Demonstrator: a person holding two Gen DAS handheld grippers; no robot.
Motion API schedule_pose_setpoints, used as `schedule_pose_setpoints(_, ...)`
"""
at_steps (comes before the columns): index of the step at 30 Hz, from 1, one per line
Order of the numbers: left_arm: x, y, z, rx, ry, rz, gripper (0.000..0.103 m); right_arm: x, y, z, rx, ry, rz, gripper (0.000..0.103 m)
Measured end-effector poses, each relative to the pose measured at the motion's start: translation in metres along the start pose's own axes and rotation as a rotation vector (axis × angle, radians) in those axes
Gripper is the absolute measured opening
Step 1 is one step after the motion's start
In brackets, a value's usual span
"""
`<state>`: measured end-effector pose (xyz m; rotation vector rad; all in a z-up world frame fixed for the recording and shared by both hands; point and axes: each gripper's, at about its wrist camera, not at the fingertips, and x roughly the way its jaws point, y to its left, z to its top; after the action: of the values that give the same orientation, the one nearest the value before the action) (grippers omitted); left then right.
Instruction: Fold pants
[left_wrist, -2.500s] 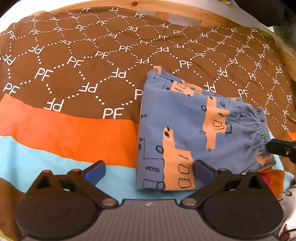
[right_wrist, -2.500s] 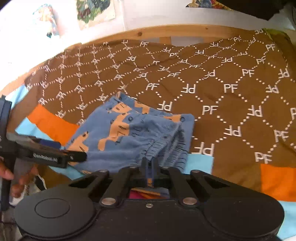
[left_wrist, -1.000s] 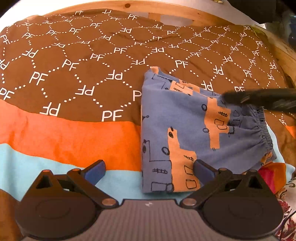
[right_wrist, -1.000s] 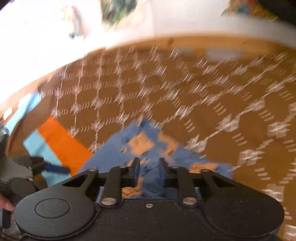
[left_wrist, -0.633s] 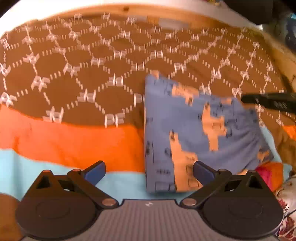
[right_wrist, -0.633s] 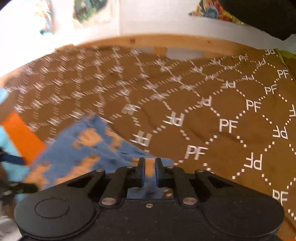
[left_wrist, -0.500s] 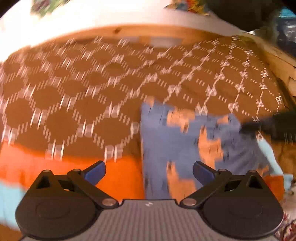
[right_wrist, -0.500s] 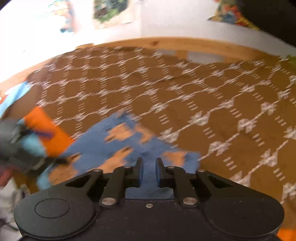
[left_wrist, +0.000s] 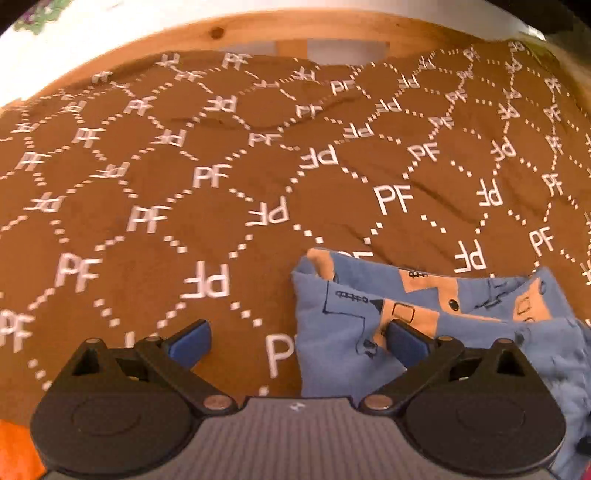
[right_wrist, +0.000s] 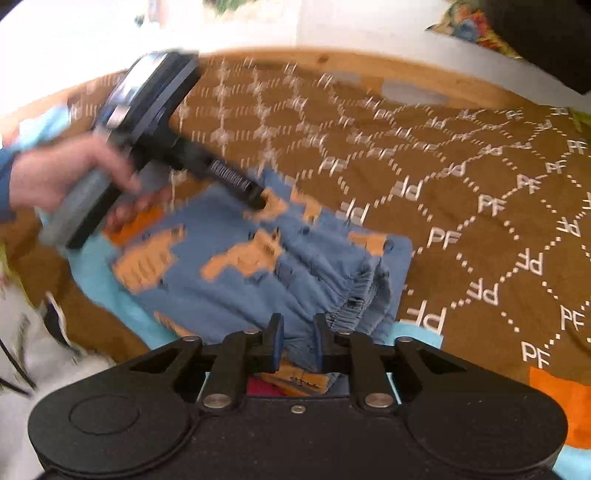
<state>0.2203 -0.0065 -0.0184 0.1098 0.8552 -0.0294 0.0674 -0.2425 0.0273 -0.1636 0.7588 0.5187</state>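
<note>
My left gripper (left_wrist: 297, 341) gapes wide over the folded blue, orange-printed pants (left_wrist: 424, 317); my right gripper (right_wrist: 297, 341), slightly parted, straddles their elastic waistband (right_wrist: 354, 295) on the brown PF-patterned blanket (left_wrist: 184, 206).

Brown bedspread (left_wrist: 155, 177) printed with white dotted hexagons and "PF" marks, orange and light-blue bands at its near edge, pale wooden bed frame (left_wrist: 291, 40) behind — white wall (right_wrist: 362, 26) beyond, brightly lit.

Folded pants (right_wrist: 258, 269) before right tongs (right_wrist: 297, 345)

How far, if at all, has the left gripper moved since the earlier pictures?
Yes: the left gripper moved forward over the blanket, toward the wooden rail; the pants look unmoved.
</note>
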Motion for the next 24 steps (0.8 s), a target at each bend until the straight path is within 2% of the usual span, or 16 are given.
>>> schedule_pose_setpoints(2,-0.020,-0.001,-0.010,0.000,0.002,0.012,0.103,-0.009,-0.002,0.005,0.022,-0.062,0.012,0.033)
schedule_pose_setpoints(3,-0.028,0.000,-0.015,-0.008,0.000,-0.005,0.103,-0.011,-0.001,0.007,0.026,-0.079,0.011,0.043)
schedule_pose_setpoints(4,-0.039,0.000,-0.025,-0.020,0.004,-0.034,0.103,-0.011,0.000,0.008,0.025,-0.081,0.006,0.054)
schedule_pose_setpoints(6,-0.049,-0.001,-0.045,-0.031,0.021,-0.071,0.103,0.002,-0.001,0.004,0.011,-0.015,-0.001,0.060)
schedule_pose_setpoints(8,-0.047,-0.002,-0.066,-0.031,0.063,-0.051,0.103,0.017,-0.005,-0.007,0.038,0.060,-0.019,0.062)
schedule_pose_setpoints(11,-0.054,0.006,-0.090,-0.118,-0.001,-0.066,0.103,0.015,-0.010,-0.011,0.076,0.057,-0.009,0.064)
schedule_pose_setpoints(14,-0.058,0.008,-0.089,-0.116,0.008,-0.064,0.103,0.007,-0.013,-0.003,0.081,0.021,-0.001,0.067)
schedule_pose_setpoints(21,-0.060,0.010,-0.090,-0.128,0.012,-0.072,0.103,-0.005,-0.033,0.000,0.213,-0.067,-0.002,0.079)
schedule_pose_setpoints(24,-0.060,0.010,-0.091,-0.130,0.008,-0.073,0.103,0.006,-0.028,-0.004,0.181,-0.004,-0.017,0.085)
